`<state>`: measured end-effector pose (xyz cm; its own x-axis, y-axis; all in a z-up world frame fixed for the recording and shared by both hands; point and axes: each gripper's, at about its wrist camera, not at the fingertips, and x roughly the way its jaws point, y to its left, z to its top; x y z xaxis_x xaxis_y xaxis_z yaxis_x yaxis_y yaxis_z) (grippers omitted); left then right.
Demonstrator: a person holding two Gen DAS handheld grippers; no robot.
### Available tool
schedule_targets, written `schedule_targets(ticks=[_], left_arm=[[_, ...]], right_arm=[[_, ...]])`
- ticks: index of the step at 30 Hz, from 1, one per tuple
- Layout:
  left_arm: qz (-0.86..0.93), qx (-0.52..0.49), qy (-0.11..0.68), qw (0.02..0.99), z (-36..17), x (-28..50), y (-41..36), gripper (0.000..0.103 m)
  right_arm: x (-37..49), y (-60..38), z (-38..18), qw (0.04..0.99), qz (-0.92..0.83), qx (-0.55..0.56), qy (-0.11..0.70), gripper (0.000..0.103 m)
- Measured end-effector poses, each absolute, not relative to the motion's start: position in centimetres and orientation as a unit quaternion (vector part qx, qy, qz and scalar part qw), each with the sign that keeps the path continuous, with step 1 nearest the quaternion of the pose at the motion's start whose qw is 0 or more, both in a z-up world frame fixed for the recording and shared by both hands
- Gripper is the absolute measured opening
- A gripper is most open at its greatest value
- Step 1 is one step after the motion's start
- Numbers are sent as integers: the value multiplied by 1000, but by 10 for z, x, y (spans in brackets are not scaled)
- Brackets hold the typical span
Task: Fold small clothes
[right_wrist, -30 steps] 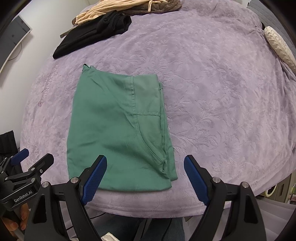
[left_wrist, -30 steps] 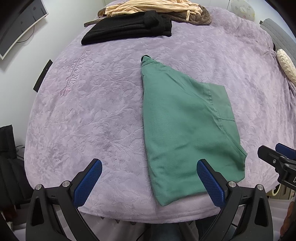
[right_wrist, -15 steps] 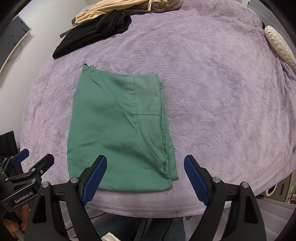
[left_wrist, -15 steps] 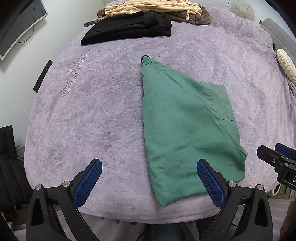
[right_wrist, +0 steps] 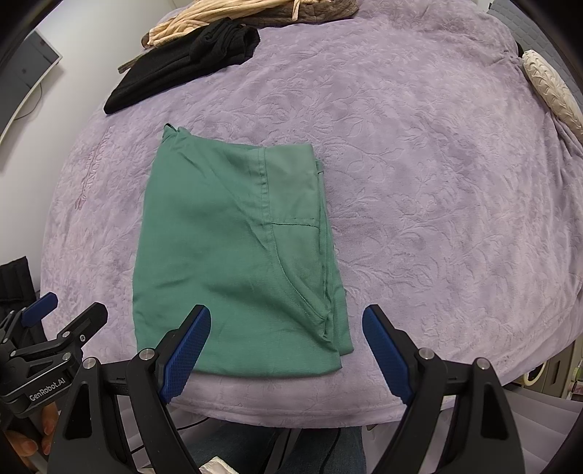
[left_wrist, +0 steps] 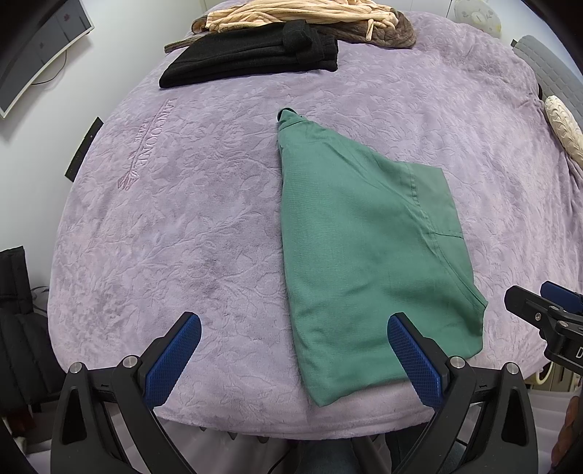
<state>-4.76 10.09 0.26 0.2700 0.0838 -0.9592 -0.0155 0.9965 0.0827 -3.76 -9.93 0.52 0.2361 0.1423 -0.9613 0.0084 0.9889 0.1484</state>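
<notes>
Nothing shifted since a second ago: I kept my left gripper (left_wrist: pixel 291 350) and right gripper (right_wrist: pixel 286 344) spread wide and empty above the folded green garment (right_wrist: pixel 237 255), which lay flat on the purple blanket (right_wrist: pixel 437 182).

A plain green garment (right_wrist: pixel 233 255), its seams stitched in matching green, is lying on a lilac blanket (right_wrist: pixel 419 182) embossed with a tone-on-tone floral pattern and lettering. Beyond the green garment, black clothes (left_wrist: pixel 251 58) are lying beside beige striped fabric (left_wrist: pixel 291 12) and a brown piece (left_wrist: pixel 386 31). A cream textured cushion (right_wrist: pixel 550 87) is showing at the blanket's edge. The left gripper (left_wrist: pixel 291 357) and right gripper (right_wrist: pixel 286 350) are showing black frames with blue cross-hatched pads (right_wrist: pixel 186 350).
</notes>
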Motion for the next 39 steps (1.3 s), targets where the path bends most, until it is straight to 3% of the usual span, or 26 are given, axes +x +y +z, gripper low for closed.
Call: schedule_targets(ticks=[39], left_arm=[[33,30,602,797,2,-49,99,102]], right_arm=[[-39,-98,5,782,44,63,618,88]])
